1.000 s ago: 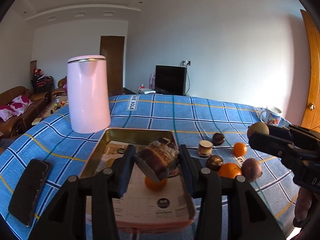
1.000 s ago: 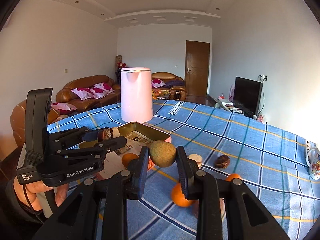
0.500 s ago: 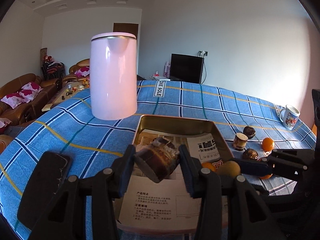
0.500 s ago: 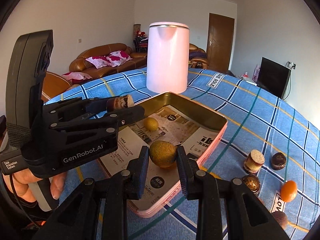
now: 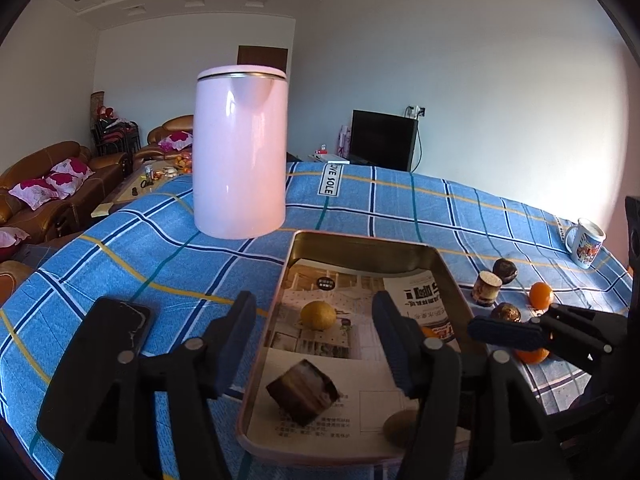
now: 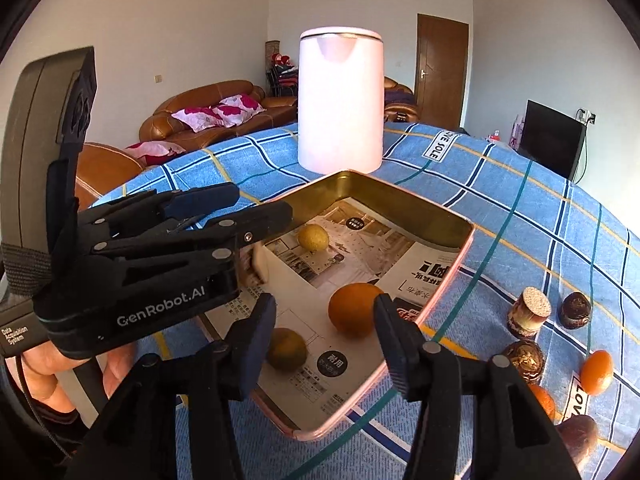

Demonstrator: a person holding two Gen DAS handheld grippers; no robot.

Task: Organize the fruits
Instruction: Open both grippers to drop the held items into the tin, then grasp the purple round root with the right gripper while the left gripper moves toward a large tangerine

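A gold tray (image 5: pixel 360 240) lined with newspaper holds a yellow fruit (image 5: pixel 318 315), an orange (image 6: pixel 354 316), a greenish-brown fruit (image 6: pixel 286 349) and a brown cut fruit piece (image 5: pixel 302 396). My left gripper (image 5: pixel 314 344) hangs over the tray's near end; its jaws are opening and the brown piece lies free below them. My right gripper (image 6: pixel 325 340) is over the tray's corner, its jaws opening too, with nothing pressed between them; the greenish-brown fruit rests on the paper below. Each gripper shows in the other's view: left gripper (image 6: pixel 260 206), right gripper (image 5: pixel 504 334).
A tall pink kettle (image 5: pixel 240 152) stands just behind the tray. A dark phone (image 5: pixel 100 356) lies left of it. Right of the tray are a cut fruit piece (image 6: pixel 530 314), dark round fruits (image 6: pixel 575 310) and oranges (image 6: pixel 597 366). A mug (image 5: pixel 584 242) stands far right.
Both grippers came over the tray and opened. The brown cut piece dropped out of the left one and the greenish-brown fruit out of the right one; both now lie in the tray.
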